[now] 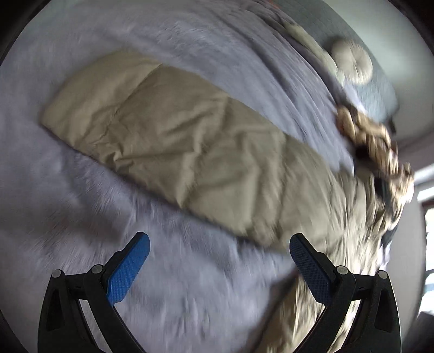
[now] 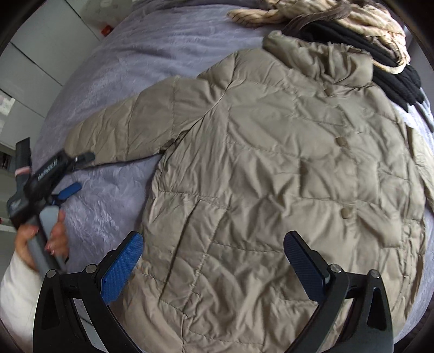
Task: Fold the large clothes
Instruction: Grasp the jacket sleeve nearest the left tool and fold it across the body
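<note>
A beige quilted puffer jacket (image 2: 271, 173) lies front up on a grey-lilac bedspread (image 2: 130, 59), collar at the far end, one sleeve (image 2: 122, 127) stretched out to the left. In the left wrist view that sleeve (image 1: 173, 141) runs diagonally across the blurred frame. My left gripper (image 1: 219, 249) hovers open over the bedspread just short of the sleeve, nothing between its blue pads. The right wrist view shows the left gripper (image 2: 74, 172) near the sleeve cuff, held by a hand (image 2: 54, 239). My right gripper (image 2: 214, 249) is open above the jacket's lower front.
A pile of other clothes, striped cream (image 2: 325, 13) and black (image 2: 379, 68), lies beyond the jacket's collar. A round pale cushion (image 1: 352, 62) sits at the far side of the bed. White cupboards (image 2: 35, 54) stand to the left of the bed.
</note>
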A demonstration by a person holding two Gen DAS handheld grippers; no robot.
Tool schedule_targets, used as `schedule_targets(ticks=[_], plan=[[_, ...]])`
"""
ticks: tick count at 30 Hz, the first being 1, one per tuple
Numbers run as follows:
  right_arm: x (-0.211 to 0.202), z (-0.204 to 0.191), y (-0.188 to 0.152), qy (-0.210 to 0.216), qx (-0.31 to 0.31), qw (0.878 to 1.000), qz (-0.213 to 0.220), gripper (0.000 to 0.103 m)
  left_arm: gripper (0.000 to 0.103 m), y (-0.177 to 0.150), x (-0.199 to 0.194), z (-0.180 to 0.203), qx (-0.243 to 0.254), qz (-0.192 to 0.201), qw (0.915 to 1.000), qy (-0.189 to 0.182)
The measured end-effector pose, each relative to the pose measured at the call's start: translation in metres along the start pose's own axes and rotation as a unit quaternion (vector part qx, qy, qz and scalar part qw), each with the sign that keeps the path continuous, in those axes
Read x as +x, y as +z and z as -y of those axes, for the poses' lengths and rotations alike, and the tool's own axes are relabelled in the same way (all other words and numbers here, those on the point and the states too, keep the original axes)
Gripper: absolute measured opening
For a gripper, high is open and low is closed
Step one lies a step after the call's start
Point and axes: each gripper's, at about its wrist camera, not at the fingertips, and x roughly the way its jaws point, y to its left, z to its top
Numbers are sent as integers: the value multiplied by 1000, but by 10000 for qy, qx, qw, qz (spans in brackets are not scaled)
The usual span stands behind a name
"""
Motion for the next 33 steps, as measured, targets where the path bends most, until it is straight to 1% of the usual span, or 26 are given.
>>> schedule_targets(ticks=[2, 3, 5, 7, 10, 11, 12, 13, 14, 15, 16, 17, 18, 20, 21, 23, 24, 25, 27, 29, 31, 33], plan=[[11, -2, 2, 45, 23, 10000, 8, 103, 103, 11, 12, -12, -222, 3, 9995, -216], [16, -2, 4, 77, 47, 10000, 17, 103, 103, 17, 16, -17, -173, 166, 9996, -175], [24, -2, 8, 181, 81, 9998, 5, 103, 103, 31, 22, -25, -290, 278, 9988, -295], [30, -2, 15, 204, 87, 9997, 57, 103, 103, 42, 24, -29, -347, 420, 9981, -302], [35, -6, 30, 216, -5, 9994, 262, 103, 103, 63, 24, -33, -486, 665, 9963, -260], [37, -7, 37, 229, -43, 9992, 333, 103, 103, 68, 23, -34, -519, 769, 9955, -201], [40, -8, 46, 245, -72, 9989, 401, 103, 101, 72, 23, -35, -551, 890, 9944, -107], [42, -9, 53, 259, -79, 9986, 455, 103, 96, 75, 23, -34, -587, 985, 9934, 16], [45, -10, 62, 280, -81, 9982, 527, 103, 77, 78, 23, -34, -623, 1048, 9924, 156], [48, -12, 71, 306, -91, 9976, 606, 103, 49, 81, 23, -34, -610, 1072, 9921, 228], [50, -14, 79, 322, -102, 9972, 672, 103, 34, 85, 23, -35, -535, 1080, 9924, 251], [51, -16, 85, 347, -109, 9966, 740, 103, 8, 89, 22, -37, -441, 1026, 9937, 39], [54, -18, 93, 374, -102, 9961, 792, 103, 6, 91, 20, -40, -441, 992, 9940, -137], [59, -22, 106, 449, -41, 9951, 876, 103, 6, 96, 7, -38, -323, 1104, 9931, -218], [62, -22, 112, 515, 17, 9943, 930, 100, 6, 97, -5, -34, -179, 1224, 9920, -251], [70, -23, 121, 712, 111, 9929, 943, 74, 6, 99, -23, -26, -1, 1369, 9898, -396], [78, -24, 126, 805, 180, 9930, 843, 38, 6, 100, -33, -22, 77, 1443, 9884, -477], [89, -24, 131, 915, 300, 9930, 683, 15, 6, 100, -43, -16, 176, 1515, 9868, -550], [106, -26, 137, 1156, 438, 9908, 559, 12, 6, 98, -60, 3, 435, 1627, 9834, -678], [121, -33, 139, 1237, 339, 9905, 506, 11, 6, 97, -73, 20, 694, 1694, 9797, -814], [137, -36, 136, 1283, 308, 9906, 365, 11, 6, 85, -84, 44, 1027, 1719, 9753, -934], [153, -36, 136, 1314, 364, 9905, 182, 11, 6, 74, -83, 76, 1325, 1676, 9712, -1059]])
